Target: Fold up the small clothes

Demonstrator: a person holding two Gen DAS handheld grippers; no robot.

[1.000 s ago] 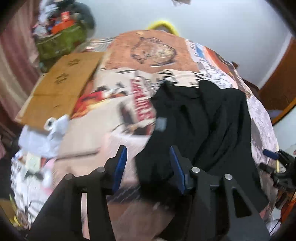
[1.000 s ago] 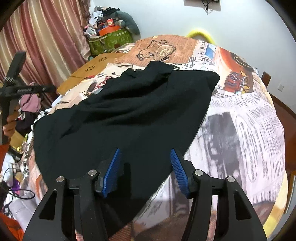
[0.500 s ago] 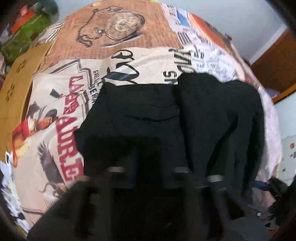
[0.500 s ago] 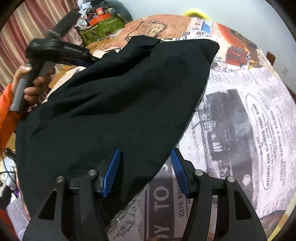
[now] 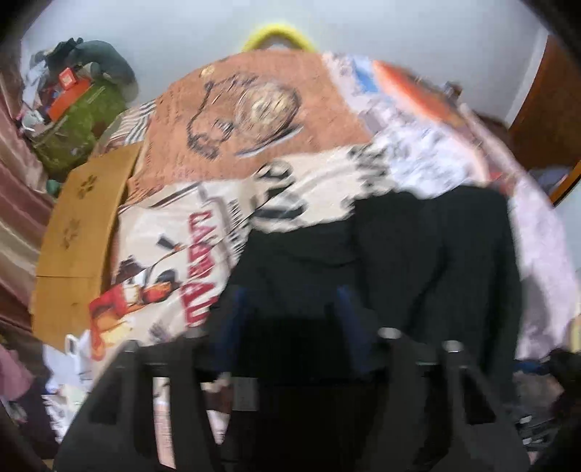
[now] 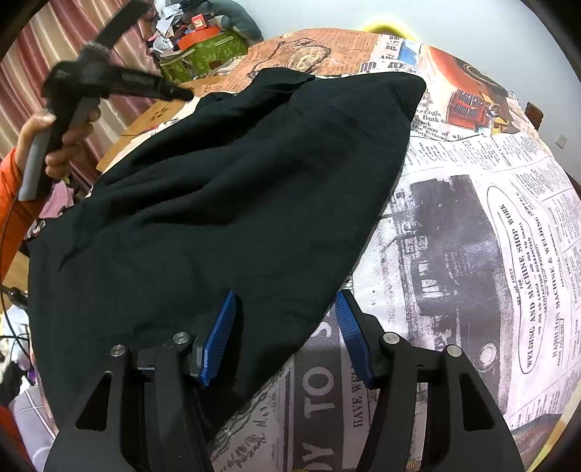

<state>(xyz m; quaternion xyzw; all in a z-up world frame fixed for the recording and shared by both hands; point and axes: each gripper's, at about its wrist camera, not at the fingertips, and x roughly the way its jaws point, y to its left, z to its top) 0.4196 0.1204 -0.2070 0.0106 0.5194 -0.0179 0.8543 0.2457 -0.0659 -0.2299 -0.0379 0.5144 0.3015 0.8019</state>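
Observation:
A black garment point(image 6: 225, 203) lies spread on the newspaper-print cloth point(image 6: 472, 225) of the table. It also shows in the blurred left wrist view point(image 5: 381, 261). My right gripper point(image 6: 283, 334) is open, low over the garment's near right edge, with the hem between its blue pads point(image 6: 218, 337). My left gripper point(image 5: 290, 326) is open above the garment's near left part. In the right wrist view the left gripper point(image 6: 181, 95) is held by a hand at the far left, its tip near the garment's far edge.
A flat cardboard sheet point(image 5: 83, 236) lies at the table's left side. A green box with clutter point(image 6: 203, 51) stands beyond it by striped curtains point(image 6: 21, 72). A yellow rim point(image 5: 277, 34) peeks over the far edge. Cables and clothes sit below at left.
My left gripper swung over the garment's far left side and tilted back up. My right gripper moved forward and lower over the near right hem. Both stayed open.

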